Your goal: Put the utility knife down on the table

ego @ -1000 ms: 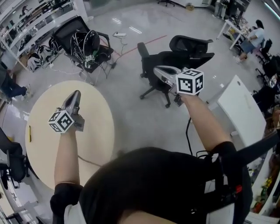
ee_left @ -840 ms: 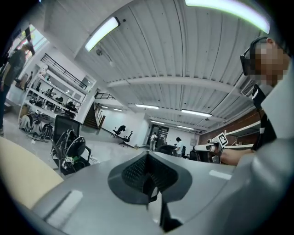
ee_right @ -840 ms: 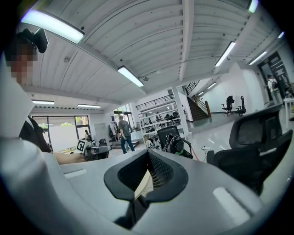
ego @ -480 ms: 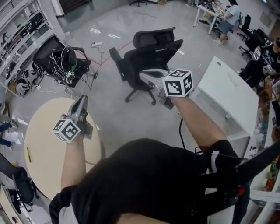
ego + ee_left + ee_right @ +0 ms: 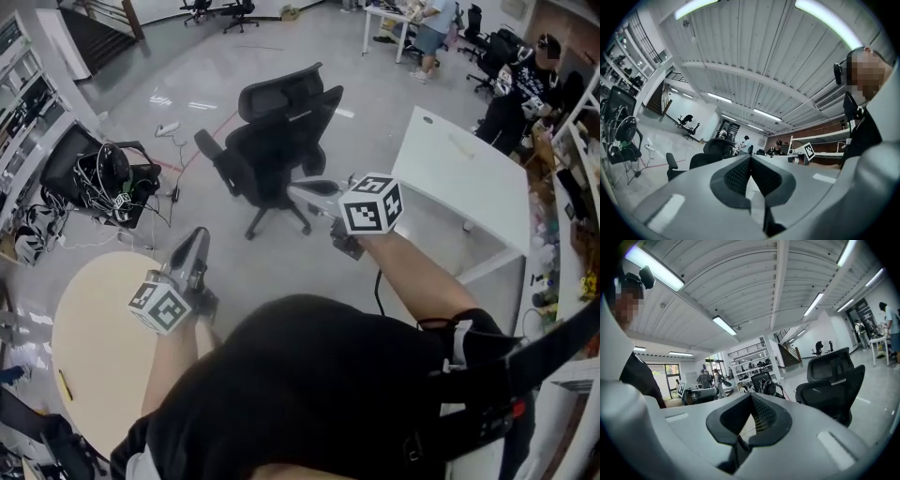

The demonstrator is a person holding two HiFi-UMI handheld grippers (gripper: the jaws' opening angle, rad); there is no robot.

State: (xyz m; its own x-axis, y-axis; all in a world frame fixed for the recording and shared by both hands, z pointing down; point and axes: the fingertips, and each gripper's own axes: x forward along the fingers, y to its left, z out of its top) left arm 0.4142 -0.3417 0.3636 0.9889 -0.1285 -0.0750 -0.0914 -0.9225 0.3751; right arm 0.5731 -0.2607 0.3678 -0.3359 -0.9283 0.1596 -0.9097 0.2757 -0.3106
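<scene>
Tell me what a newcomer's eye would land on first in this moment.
Two hand-held grippers with marker cubes reach out level: the left gripper near the round beige table at lower left, the right gripper toward the black office chair mid-floor, both with jaws together and nothing between. A small yellow thing, too small to identify, lies near the table's left edge.

Tiny yellow object, unidentifiable

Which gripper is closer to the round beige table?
Left. The left gripper is by the table at its far edge; the right gripper is farther off, by the black chair.
</scene>
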